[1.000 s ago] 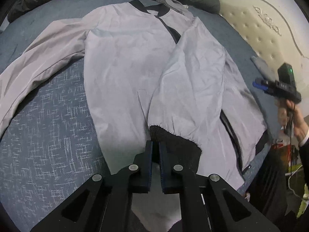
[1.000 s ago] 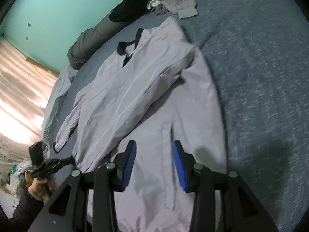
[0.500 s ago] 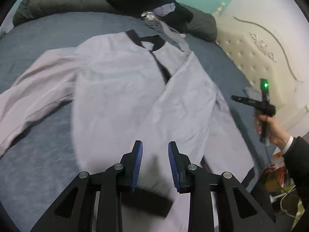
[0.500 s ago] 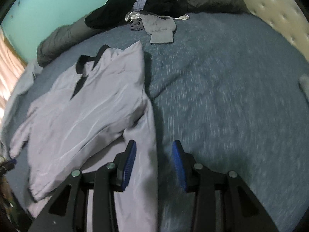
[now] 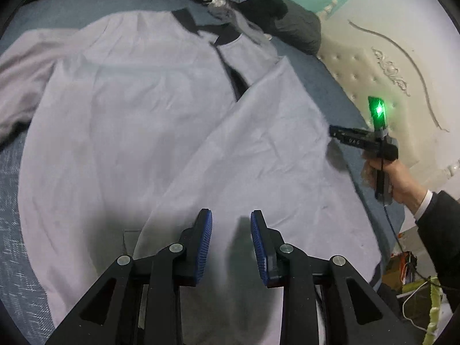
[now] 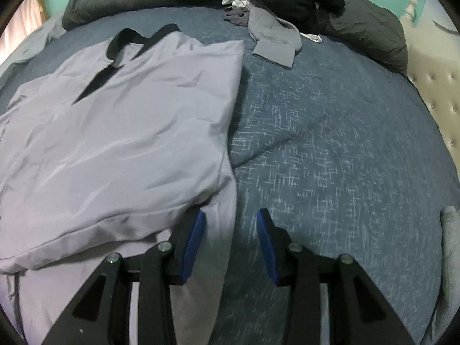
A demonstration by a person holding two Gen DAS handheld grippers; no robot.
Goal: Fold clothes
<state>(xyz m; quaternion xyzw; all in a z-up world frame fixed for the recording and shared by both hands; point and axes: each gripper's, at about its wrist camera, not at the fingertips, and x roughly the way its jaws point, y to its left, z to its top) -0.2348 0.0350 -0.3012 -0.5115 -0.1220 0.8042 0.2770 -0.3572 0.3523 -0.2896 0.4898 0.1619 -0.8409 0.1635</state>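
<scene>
Grey jacket (image 5: pixel 120 132) lies flat on the blue bed (image 6: pixel 330 143), collar (image 6: pixel 126 38) toward the pillows, one sleeve (image 5: pixel 258 158) folded across the front, other side still spread. Both grippers released, empty: left gripper (image 5: pixel 231 241) over the folded sleeve, right gripper (image 6: pixel 230 235) at the jacket's side edge. Fabric looks thin, limp, prob slippery; I'd grab at seams or the ribbed collar, not mid-panel.

Pale grey jacket (image 5: pixel 120 132) lies flat, one sleeve (image 5: pixel 258 155) folded across.

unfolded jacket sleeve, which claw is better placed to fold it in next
Left. The light grey jacket's unfolded sleeve lies on the left claw's side; the right claw hovers at the opposite, already folded edge.
</scene>
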